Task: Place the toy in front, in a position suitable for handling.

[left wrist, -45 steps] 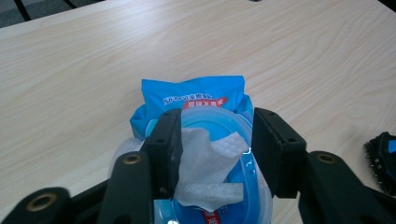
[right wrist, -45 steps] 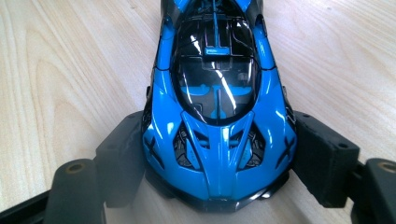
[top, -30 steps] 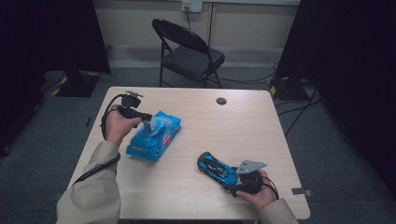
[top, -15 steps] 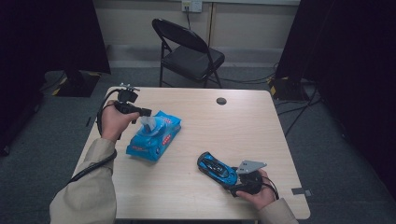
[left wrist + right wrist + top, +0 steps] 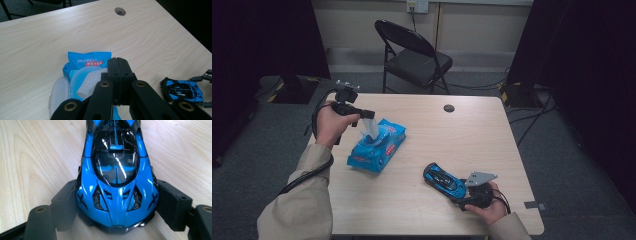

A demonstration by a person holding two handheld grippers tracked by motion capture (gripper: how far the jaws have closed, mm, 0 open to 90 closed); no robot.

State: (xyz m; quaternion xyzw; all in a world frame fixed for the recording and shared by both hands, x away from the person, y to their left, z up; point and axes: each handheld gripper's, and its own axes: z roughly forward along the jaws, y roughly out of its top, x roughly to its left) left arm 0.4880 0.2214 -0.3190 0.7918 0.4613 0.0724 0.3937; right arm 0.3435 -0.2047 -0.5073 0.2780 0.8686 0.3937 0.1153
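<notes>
Standing on a grey floor before a folding chair (image 5: 414, 52), the wooden desk (image 5: 472, 135) carried everything, with a small round grommet hole (image 5: 449, 108) near its far edge. Toward the left edge lay the blue pack of wet wipes (image 5: 377, 146), flat on its back with its clear lid (image 5: 59, 91) flipped open, so the sheets could be drawn straight up. Near the front right corner sat the blue toy car (image 5: 444, 179), its tail end gripped on both flanks by the right gripper (image 5: 117, 205); the pads pressed the bodywork, apparently to keep the car steady on the desk for cleaning. Above the pack's opening, the left gripper (image 5: 363, 114) hung over the left edge with its jaws fully closed on a white wipe (image 5: 371, 127), which stretched between the claw and the pack. Judging from that pinch, the sheet was being pulled free, though its lower end sat inside the opening, not yet out.
</notes>
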